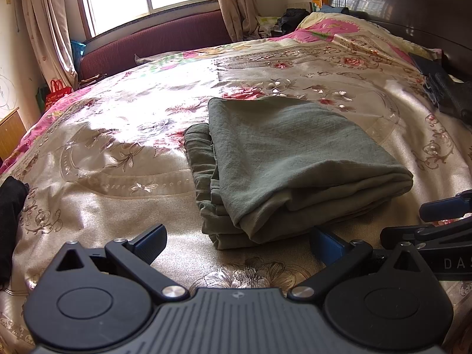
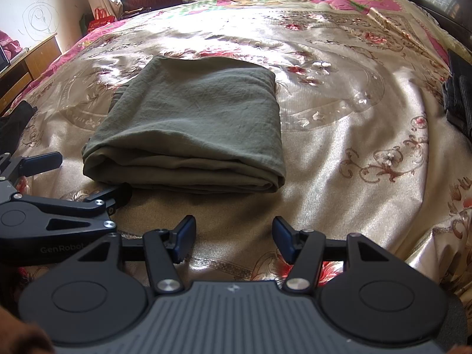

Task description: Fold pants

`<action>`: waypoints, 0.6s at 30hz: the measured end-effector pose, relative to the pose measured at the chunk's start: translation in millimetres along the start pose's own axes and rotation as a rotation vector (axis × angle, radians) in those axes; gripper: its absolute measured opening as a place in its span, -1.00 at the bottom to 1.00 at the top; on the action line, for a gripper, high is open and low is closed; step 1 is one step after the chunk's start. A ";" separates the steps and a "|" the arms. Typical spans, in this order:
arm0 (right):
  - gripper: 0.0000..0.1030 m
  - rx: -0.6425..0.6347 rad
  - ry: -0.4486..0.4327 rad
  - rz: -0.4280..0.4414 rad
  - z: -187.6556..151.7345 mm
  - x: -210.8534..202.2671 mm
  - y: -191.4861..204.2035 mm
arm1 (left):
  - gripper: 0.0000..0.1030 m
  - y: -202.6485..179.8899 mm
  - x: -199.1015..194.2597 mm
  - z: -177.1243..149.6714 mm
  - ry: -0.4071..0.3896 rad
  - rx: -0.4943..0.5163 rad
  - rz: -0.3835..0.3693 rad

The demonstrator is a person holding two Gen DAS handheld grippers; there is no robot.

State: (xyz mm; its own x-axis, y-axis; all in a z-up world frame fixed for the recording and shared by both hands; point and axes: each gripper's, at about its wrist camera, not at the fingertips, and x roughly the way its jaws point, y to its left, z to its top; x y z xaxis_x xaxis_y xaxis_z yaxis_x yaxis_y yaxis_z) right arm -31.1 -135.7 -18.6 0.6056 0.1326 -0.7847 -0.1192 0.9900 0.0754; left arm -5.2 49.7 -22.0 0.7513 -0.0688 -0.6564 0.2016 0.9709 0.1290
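Note:
The grey-green pants (image 1: 283, 162) lie folded into a thick rectangular stack on the floral bedspread (image 1: 118, 159); they also show in the right wrist view (image 2: 191, 124). My left gripper (image 1: 236, 244) is open and empty, just short of the stack's near edge. It also shows at the left of the right wrist view (image 2: 79, 177). My right gripper (image 2: 234, 239) is open and empty, a short way in front of the stack. Its fingers (image 1: 442, 206) show at the right edge of the left wrist view.
Dark folded clothes (image 1: 451, 94) lie at the bed's right side by the dark headboard (image 1: 413, 6). A black garment (image 1: 11, 221) lies at the left edge. A maroon sofa (image 1: 153, 44) stands under the window. A wooden cabinet (image 2: 26, 62) stands left of the bed.

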 end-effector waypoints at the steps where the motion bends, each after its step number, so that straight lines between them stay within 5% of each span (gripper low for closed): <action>1: 0.14 0.000 0.000 0.000 0.0 0.0 0.0 | 1.00 0.1 0.0 0.1 0.000 0.000 0.000; 18: 0.15 0.003 0.003 0.002 -1.3 1.2 0.1 | 1.00 -1.0 0.5 -0.9 0.004 0.003 0.003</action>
State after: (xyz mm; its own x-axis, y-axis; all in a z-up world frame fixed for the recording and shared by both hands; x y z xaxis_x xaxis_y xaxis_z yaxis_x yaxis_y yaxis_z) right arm -31.4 -135.5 -20.3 0.6033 0.1350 -0.7861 -0.1183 0.9898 0.0792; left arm -5.5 48.9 -23.2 0.7494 -0.0646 -0.6590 0.2010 0.9704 0.1335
